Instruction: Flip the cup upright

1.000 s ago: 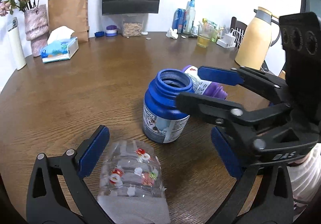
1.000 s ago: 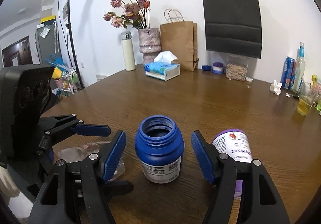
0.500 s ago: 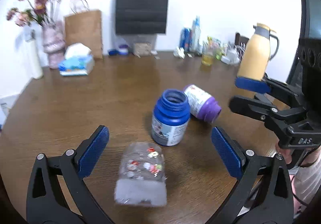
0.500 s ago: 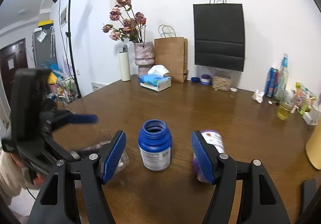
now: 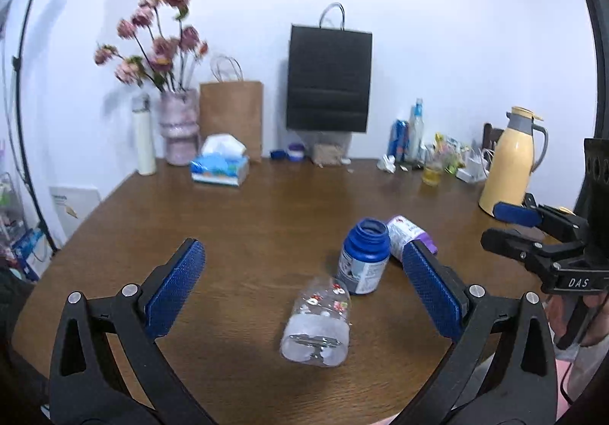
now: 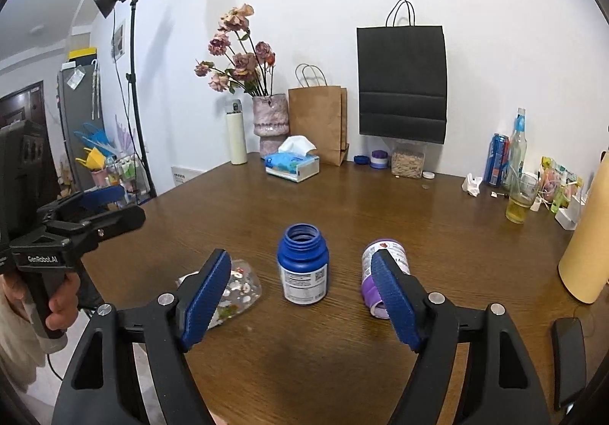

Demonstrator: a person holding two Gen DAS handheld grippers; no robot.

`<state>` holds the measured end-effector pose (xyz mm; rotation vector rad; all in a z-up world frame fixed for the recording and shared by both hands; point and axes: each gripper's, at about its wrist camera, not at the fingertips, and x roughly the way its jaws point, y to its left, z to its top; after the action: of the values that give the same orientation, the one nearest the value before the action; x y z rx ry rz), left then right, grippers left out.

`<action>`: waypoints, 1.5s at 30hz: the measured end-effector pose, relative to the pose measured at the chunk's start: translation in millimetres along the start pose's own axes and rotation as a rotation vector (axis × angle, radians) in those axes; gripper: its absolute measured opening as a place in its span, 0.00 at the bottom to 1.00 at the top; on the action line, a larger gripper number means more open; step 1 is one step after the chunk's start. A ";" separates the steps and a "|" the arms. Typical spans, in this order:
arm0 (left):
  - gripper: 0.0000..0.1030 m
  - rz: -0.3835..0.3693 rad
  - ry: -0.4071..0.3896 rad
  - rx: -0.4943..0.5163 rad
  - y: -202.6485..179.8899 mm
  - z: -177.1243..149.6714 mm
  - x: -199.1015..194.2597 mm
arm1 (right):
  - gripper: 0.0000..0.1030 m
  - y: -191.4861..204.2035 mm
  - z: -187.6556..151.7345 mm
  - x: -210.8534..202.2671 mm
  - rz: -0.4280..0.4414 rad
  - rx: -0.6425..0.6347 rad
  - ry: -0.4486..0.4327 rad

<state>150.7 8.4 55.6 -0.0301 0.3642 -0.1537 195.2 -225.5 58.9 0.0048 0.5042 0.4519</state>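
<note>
A clear plastic cup [image 5: 318, 318] with small red and green prints lies on its side on the brown table [image 5: 266, 212], its base toward my left camera. It also shows in the right wrist view as the clear cup [image 6: 238, 292], partly behind a blue pad. A blue jar [image 5: 363, 260] stands upright with no lid; the same blue jar [image 6: 303, 265] is centred in the right wrist view. A purple jar [image 5: 409, 236] lies on its side beside it, seen again as the purple jar [image 6: 375, 278]. My left gripper [image 5: 304, 288] is open, raised and back from the cup. My right gripper [image 6: 300, 295] is open, holding nothing.
Along the far edge stand a flower vase [image 5: 179, 132], a tissue box [image 5: 220, 168], brown and black paper bags [image 5: 329, 82], cans and bottles [image 5: 407, 136] and a glass of yellow drink [image 6: 519, 198]. A yellow thermos [image 5: 508, 162] stands right. A dark phone [image 6: 569, 358] lies near the right front edge.
Both grippers have pulled back and up from the table. The blue jar and the cup look smaller and farther off. The cup still lies on its side.
</note>
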 end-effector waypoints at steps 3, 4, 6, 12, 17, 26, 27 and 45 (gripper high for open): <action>1.00 -0.007 -0.017 0.000 -0.5 1.4 -7.3 | 0.79 4.7 0.0 -1.1 0.004 0.000 -0.006; 1.00 -0.009 -0.020 -0.002 -0.3 1.9 -8.1 | 0.79 5.6 -0.3 -1.7 0.005 -0.001 -0.007; 1.00 -0.010 -0.022 -0.004 0.1 1.6 -9.5 | 0.79 6.4 0.1 -1.4 0.008 0.000 -0.008; 1.00 0.007 -0.013 -0.009 3.4 -0.2 -9.4 | 0.79 7.0 -0.3 -1.6 0.010 0.008 -0.008; 1.00 0.028 -0.020 -0.011 2.4 -0.6 -14.5 | 0.79 8.6 -1.4 -4.3 0.003 0.011 -0.007; 1.00 0.186 -0.134 -0.013 -22.2 -47.5 -83.1 | 0.79 46.4 -44.1 -62.5 -0.154 -0.008 -0.122; 1.00 0.186 -0.159 -0.003 -25.6 -54.5 -90.2 | 0.79 49.9 -52.3 -71.9 -0.178 0.006 -0.152; 1.00 0.176 -0.227 0.053 -43.3 -92.1 -123.0 | 0.84 81.8 -112.2 -105.1 -0.182 0.032 -0.176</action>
<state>-1.9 -15.4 15.4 0.0369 0.1352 0.0144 26.7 -207.6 18.7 0.0292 0.3352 0.2626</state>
